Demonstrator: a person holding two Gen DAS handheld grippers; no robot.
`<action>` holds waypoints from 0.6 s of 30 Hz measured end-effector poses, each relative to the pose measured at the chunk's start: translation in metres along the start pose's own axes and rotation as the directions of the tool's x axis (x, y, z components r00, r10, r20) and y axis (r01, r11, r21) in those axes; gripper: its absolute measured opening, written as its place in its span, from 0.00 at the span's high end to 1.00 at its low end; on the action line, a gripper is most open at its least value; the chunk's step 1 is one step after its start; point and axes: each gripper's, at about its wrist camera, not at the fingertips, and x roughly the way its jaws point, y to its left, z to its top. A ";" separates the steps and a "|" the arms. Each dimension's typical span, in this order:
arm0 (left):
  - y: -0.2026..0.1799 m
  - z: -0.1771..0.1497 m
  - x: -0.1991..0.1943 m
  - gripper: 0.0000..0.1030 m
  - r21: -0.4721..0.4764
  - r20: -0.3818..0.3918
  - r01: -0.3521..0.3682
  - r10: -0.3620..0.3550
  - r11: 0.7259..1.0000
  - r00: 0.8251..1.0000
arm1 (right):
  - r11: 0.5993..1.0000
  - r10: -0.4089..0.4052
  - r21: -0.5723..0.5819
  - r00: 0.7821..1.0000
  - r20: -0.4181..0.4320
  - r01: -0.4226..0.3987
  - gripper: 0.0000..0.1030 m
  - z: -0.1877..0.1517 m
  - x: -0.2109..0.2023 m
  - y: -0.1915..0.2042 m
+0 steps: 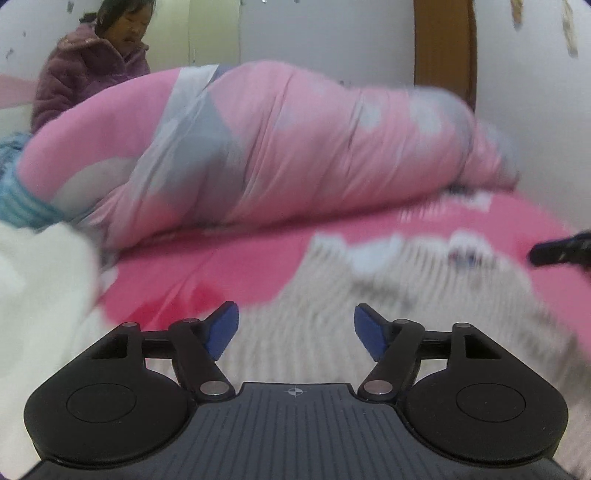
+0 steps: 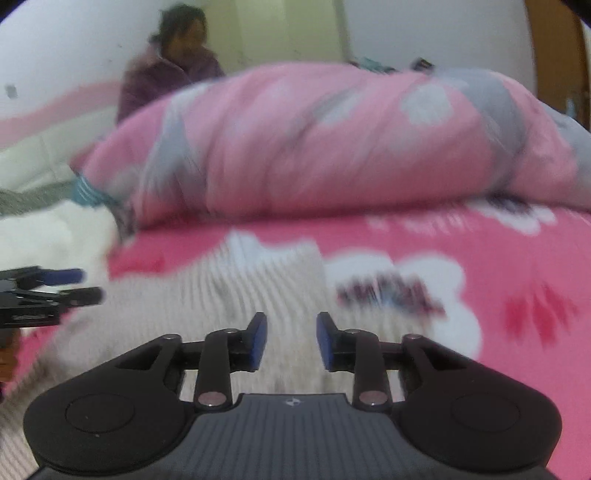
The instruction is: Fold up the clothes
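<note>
While both cameras blur with motion, the left tongs [image 1: 295, 328] stand wide apart with nothing between their blue pads [image 1: 221, 332], poised above a pale ribbed sweater [image 1: 369, 314] that lies flat on a bed's pink flowered sheet [image 1: 229, 258]. The right tongs [image 2: 291, 339] are parted more narrowly and grip nothing either, the same sweater [image 2: 221, 295] spread beneath them. Behind it rests a rolled pink-and-grey quilt [image 2: 314, 144]. A white fluffy garment [image 1: 40, 280] lies at the left edge, beside a blue striped cloth [image 1: 18, 206]. A person in a purple jacket [image 1: 85, 70] sits beyond the quilt, near a white wall [image 1: 325, 33].
</note>
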 end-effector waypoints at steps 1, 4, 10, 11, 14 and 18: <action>0.001 0.012 0.014 0.30 -0.024 -0.004 0.022 -0.023 0.999 1.000 | 1.000 0.023 -0.008 1.000 0.002 -0.023 0.53 0.011 0.012 -0.002; 0.010 0.037 0.055 0.25 -0.130 -0.013 0.032 -0.034 0.991 0.999 | 0.996 0.069 0.054 0.997 -0.028 -0.067 0.53 0.036 0.055 -0.018; 0.026 0.054 0.138 0.25 -0.353 -0.067 0.037 -0.064 0.935 0.996 | 0.949 0.139 0.296 0.985 -0.099 -0.104 0.51 0.051 0.141 -0.060; 0.025 0.055 0.149 0.25 -0.362 -0.075 0.035 -0.067 0.931 0.995 | 0.936 0.154 0.336 0.981 -0.116 -0.107 0.51 0.051 0.154 -0.066; 0.020 0.053 0.187 0.26 -0.357 -0.160 -0.002 -0.059 0.934 0.985 | 0.896 0.191 0.433 0.967 -0.167 -0.102 0.48 0.048 0.189 -0.080; 0.015 0.045 0.217 0.41 -0.358 -0.206 -0.014 -0.065 0.934 0.976 | 0.871 0.212 0.481 0.959 -0.187 -0.099 0.48 0.042 0.214 -0.085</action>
